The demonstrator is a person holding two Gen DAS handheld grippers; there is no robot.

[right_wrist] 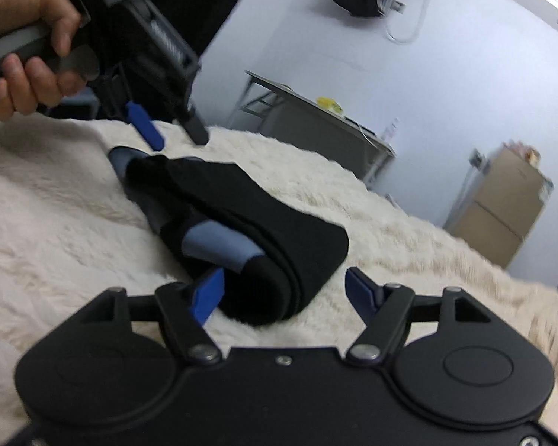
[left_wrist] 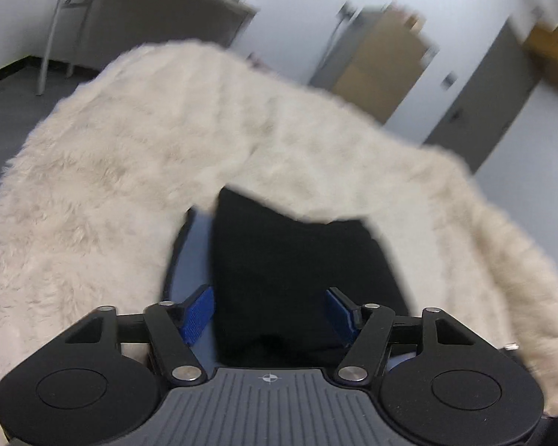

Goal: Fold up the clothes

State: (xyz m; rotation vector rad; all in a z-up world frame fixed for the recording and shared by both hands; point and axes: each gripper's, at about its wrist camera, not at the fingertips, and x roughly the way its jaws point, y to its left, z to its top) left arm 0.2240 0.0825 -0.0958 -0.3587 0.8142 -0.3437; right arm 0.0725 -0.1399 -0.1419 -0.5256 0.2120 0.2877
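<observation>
The right gripper (right_wrist: 283, 290) has its fingers apart, straddling the near end of the folded black-and-blue garment (right_wrist: 241, 230) without pressing it. The bundle lies on the cream fleece blanket (right_wrist: 55, 230). At its far end the left gripper (right_wrist: 175, 137) hangs just above the cloth, fingers somewhat apart, gripping nothing. Released at both ends, the thick fold could spring open, or snag and drag as fingers withdraw.
</observation>
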